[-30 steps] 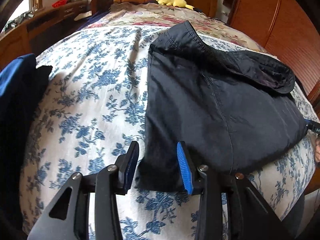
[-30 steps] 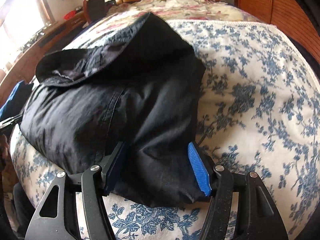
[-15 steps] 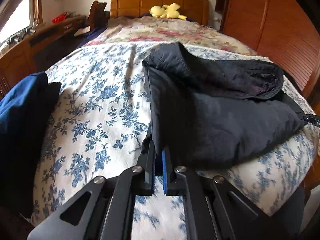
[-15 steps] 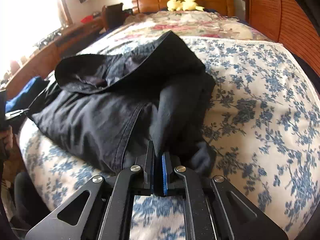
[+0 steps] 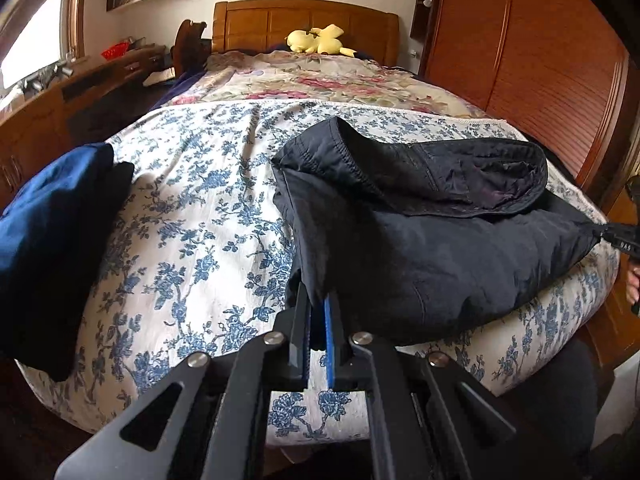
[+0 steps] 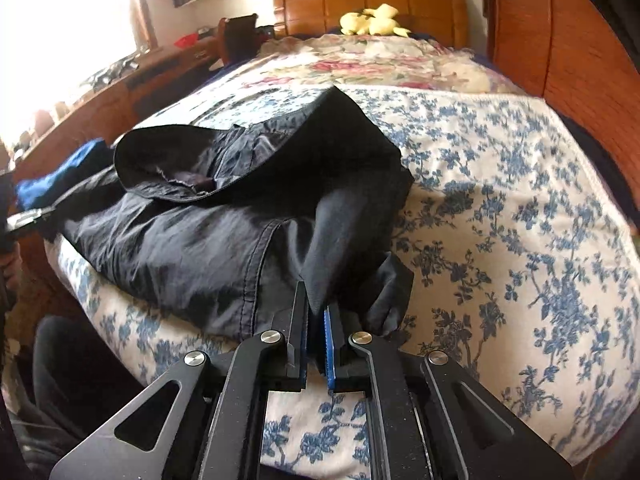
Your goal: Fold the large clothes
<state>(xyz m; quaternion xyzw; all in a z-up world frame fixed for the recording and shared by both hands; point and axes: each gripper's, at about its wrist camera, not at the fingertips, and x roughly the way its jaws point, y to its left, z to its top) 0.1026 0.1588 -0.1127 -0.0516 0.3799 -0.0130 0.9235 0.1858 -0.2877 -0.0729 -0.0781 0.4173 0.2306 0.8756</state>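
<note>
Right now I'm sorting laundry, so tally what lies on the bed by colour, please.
Black: 1, the jacket, pinched by both grippers
Blue: 1, the folded cloth
Yellow: 1, the plush toy
Total: 3

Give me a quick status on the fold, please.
Left gripper and right gripper both shut on the near hem of the black garment. Hem lifted off the bedspread. Nothing in the way.
</note>
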